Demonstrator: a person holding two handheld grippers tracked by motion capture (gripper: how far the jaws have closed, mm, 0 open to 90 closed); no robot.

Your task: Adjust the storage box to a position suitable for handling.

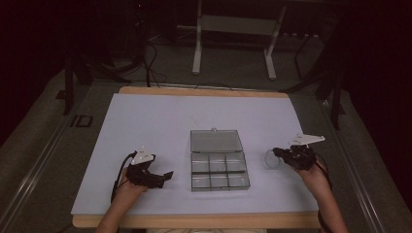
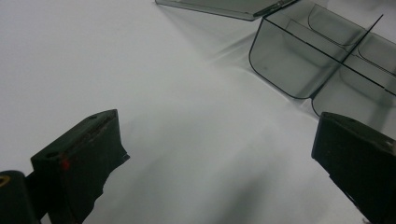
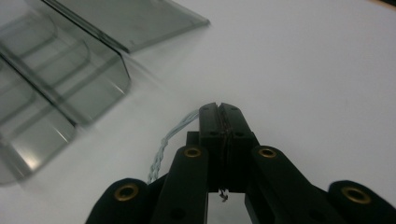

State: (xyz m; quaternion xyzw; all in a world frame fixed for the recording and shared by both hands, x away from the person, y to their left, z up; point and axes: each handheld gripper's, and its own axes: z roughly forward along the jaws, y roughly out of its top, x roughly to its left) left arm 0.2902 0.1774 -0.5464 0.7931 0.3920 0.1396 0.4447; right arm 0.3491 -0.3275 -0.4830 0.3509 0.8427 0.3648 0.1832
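Right gripper [image 3: 219, 109]: jaws pressed together on a thin, pale twisted cord [image 3: 170, 140]; I see it trailing out from between the pads on the side toward the box. In the high view that gripper [image 1: 279, 154] sits at the right of the table, and a pale loop [image 1: 272, 159] curves from its tip, just above or on the mat; I cannot tell which.

Left gripper [image 2: 215, 154]: jaws spread wide with nothing between them, poised over bare mat, with the near corner of the box just ahead. In the high view it [image 1: 165, 177] rests left of the box.

Compartment box [image 1: 218, 172]: clear grey plastic, six cells in two rows of three, all apparently empty. Its hinged lid [image 1: 215, 141] lies open and flat on the far side. The box stands mid-table between the two grippers, touching neither.

White mat [image 1: 145, 121]: covers the wooden tabletop.

Step in hand, as I read it: the cord is picked up and ready to be carried to the box.

Next move, as I judge it: I would swing the right gripper left over a chosen cell, lower until the loop drops inside the walls, then release. The cord is limp and springy, so it may drape over a divider; my free left gripper could steady the box or tuck the loop in.
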